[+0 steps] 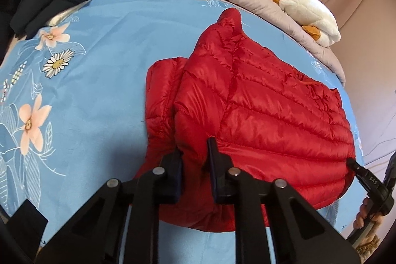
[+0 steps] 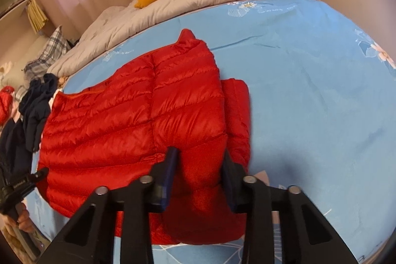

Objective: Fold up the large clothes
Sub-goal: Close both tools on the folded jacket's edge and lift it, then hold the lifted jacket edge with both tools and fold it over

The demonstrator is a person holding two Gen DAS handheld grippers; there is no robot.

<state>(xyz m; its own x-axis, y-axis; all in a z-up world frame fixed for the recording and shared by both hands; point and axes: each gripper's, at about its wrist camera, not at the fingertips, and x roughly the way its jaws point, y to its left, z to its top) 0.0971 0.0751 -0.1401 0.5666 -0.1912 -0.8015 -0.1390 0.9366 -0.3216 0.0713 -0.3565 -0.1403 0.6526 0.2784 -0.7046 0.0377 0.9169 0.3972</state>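
Left wrist view, my left tongs (image 1: 194, 155) pinching red jacket (image 1: 259, 113) on bed (image 1: 111, 41), right tongs (image 2: 199, 160) clamping its other corner.

Our left gripper (image 1: 194, 152) points forward and slightly down, its two dark fingers (image 1: 215, 152) set apart with red padded fabric bunched between them; the jaws press into the fabric on both sides. Our right gripper (image 2: 199, 160) is posed the same way, fingers (image 2: 172, 160) a little wider, a thick red fold filling the gap and touching both pads. In the left view the right gripper's tip shows at the far right, with our right hand (image 1: 366, 214) wrapped round its handle. In the right view our left hand (image 2: 22, 217) grips the other handle at the lower left.
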